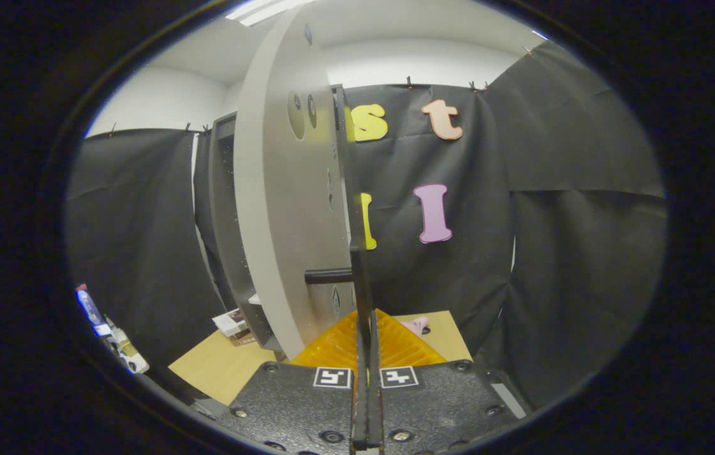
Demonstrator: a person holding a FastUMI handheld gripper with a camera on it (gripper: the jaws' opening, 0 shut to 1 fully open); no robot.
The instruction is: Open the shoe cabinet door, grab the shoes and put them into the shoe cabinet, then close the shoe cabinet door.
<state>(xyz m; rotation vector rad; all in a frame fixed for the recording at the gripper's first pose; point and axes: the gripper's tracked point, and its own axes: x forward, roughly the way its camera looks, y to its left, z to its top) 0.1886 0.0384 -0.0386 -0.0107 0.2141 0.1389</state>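
Observation:
The shoe cabinet door stands open and edge-on to me, its pale face to the left and its dark edge running straight down between my fingers. My gripper is shut on that edge, a finger on each side. A short dark handle bar sticks out of the door's face just above the fingers. The dark cabinet body stands behind the door on the left. A bit of a pink shoe lies on the tan table just beyond the right finger.
A small box and some printed items lie on the table by the cabinet's foot. More clutter sits lower at the far left, past the table's edge. Black cloth walls close in the booth behind and on both sides.

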